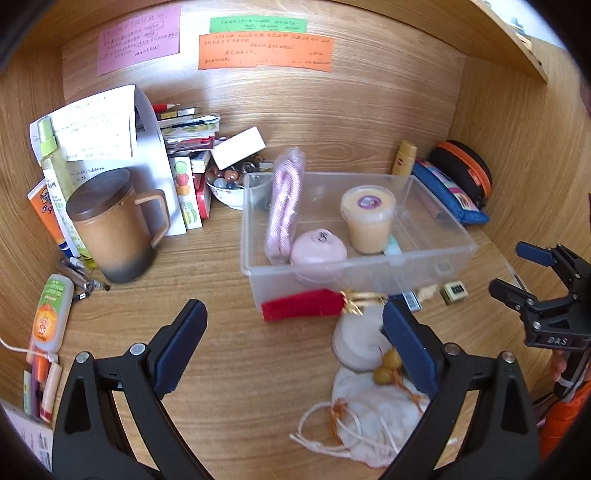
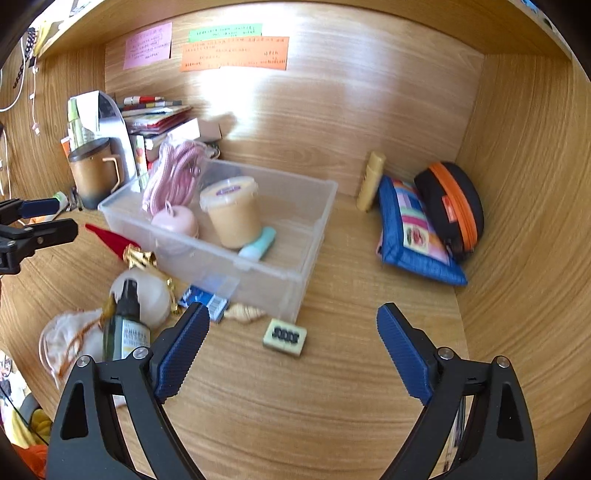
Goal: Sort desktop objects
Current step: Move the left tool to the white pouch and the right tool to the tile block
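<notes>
Near the clear box (image 2: 295,236) on the bench, both grippers' jaws gape empty; reaching for the small eraser (image 2: 284,337) could topple the nearby bottle (image 2: 125,325).

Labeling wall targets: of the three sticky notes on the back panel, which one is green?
The green sticky note is the narrow strip at the top, directly above the wide orange note; the pink note sits apart to their left.
</notes>
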Demonstrator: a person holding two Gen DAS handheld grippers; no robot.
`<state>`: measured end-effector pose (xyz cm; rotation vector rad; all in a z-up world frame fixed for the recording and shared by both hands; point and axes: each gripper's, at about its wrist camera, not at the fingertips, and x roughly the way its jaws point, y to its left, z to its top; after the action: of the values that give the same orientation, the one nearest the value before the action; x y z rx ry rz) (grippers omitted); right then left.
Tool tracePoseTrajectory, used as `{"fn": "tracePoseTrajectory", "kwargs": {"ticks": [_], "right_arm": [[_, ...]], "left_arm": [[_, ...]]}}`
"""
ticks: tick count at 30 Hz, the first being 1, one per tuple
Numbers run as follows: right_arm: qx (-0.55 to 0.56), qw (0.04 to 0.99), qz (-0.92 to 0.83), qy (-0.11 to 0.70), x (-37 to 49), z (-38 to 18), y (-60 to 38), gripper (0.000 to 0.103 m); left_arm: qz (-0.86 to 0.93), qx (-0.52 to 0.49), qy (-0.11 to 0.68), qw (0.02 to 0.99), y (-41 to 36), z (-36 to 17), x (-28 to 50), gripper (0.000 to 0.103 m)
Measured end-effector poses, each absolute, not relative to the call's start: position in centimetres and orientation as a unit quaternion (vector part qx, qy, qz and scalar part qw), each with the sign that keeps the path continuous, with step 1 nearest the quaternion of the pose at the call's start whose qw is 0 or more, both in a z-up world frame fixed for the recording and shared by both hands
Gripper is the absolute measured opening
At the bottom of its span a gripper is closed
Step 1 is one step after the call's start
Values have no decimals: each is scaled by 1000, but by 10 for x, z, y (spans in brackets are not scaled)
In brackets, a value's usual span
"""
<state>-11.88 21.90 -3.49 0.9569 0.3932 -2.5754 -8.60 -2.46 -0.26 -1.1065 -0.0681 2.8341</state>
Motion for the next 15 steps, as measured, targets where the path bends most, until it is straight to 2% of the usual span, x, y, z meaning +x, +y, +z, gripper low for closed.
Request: {"fn": "tracePoseTrajectory", "kwargs": {"ticks": [15], "right_arm": [[369, 174, -900, 155, -106, -67, 216, 91]], "left_arm": [[911, -397, -25, 114, 5, -35, -37, 97]]}}
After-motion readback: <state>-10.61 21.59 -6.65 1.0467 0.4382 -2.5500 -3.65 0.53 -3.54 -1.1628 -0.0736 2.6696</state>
